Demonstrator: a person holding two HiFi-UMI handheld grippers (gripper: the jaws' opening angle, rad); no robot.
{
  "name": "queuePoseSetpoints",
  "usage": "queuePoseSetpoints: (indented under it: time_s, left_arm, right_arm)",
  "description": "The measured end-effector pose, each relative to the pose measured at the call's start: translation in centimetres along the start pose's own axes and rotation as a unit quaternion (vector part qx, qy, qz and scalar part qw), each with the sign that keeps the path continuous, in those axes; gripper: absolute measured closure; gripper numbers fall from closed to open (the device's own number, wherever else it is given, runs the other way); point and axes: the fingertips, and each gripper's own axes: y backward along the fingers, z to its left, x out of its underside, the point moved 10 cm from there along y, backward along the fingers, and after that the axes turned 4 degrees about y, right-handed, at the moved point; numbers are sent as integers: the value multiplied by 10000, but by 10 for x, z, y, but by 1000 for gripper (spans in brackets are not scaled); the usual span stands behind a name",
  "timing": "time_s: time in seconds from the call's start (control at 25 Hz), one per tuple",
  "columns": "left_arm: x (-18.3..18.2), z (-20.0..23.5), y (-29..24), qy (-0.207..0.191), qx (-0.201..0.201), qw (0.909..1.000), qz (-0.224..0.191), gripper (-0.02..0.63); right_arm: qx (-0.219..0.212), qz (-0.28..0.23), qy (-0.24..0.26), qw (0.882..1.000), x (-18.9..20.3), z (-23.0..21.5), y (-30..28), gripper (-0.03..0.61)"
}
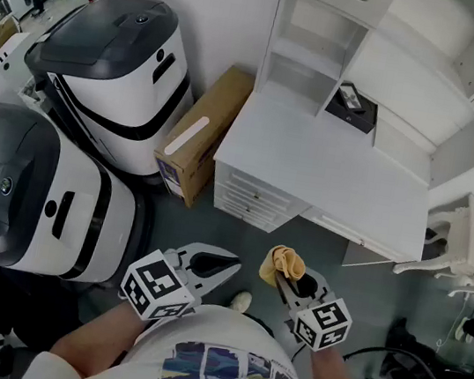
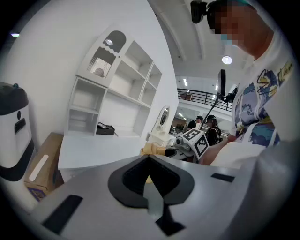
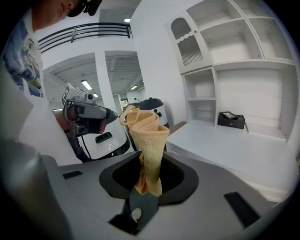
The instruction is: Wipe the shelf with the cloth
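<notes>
A white shelf unit (image 1: 329, 56) stands on a white desk (image 1: 329, 172) ahead of me; the left gripper view shows the shelf unit (image 2: 117, 93) too, and so does the right gripper view (image 3: 243, 79). My right gripper (image 1: 282, 285) is shut on a bunched yellow cloth (image 1: 283, 265), held short of the desk's front edge. The cloth (image 3: 147, 136) sticks up from between the jaws of that gripper (image 3: 149, 161). My left gripper (image 1: 233, 269) is beside it, level with it, jaws shut with nothing in them (image 2: 149, 158). Both are well clear of the shelf.
A small black box (image 1: 351, 107) sits on the desk under the lower shelf. Two white-and-black machines (image 1: 104, 74) (image 1: 31, 196) stand at the left, with a cardboard box (image 1: 201, 134) leaning against the desk's left side. White furniture (image 1: 469, 248) and cables crowd the right.
</notes>
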Motion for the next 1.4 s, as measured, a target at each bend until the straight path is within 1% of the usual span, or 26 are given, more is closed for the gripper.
queuePoseSetpoints:
  time_s: [0.28,0.44,0.52,0.68,0.76,0.88,1.08,1.24,1.4]
  left_arm:
    - [14,24,50,81,-163,9997,-176,601]
    - [17,38,73,112,-214,9993,-273,601]
    - [22,46,85,147,-241,9992,-292,601]
    - [30,67,104,255,-278,9988,-299,601]
    - [30,79,110,310,-310,9986,-309,602]
    - [26,100,112,373,-423,9978,-348,601]
    - [4,151,99,365,-751,9956,-414,601]
    - [-34,187,76,334,-927,9943,-407,601]
    - [-77,217,48,184,-1023,9938,-395,601]
  right_arm:
    - [-12,77,141,9999,-18,32,-33,463]
    - [-39,138,123,9998,-29,44,-54,463]
    - [5,90,2,10000,-32,48,-66,463]
    - [221,-13,-438,9988,-37,44,-90,463]
    - [275,-1,-491,9984,-44,38,-103,463]
    - [260,-13,-396,9989,-59,20,-126,463]
    - [245,-234,-253,9991,-95,-36,-183,463]
    - [299,-451,-174,9984,-132,-97,-233,463]
    - [325,-666,-105,9972,-171,-152,-280,463]
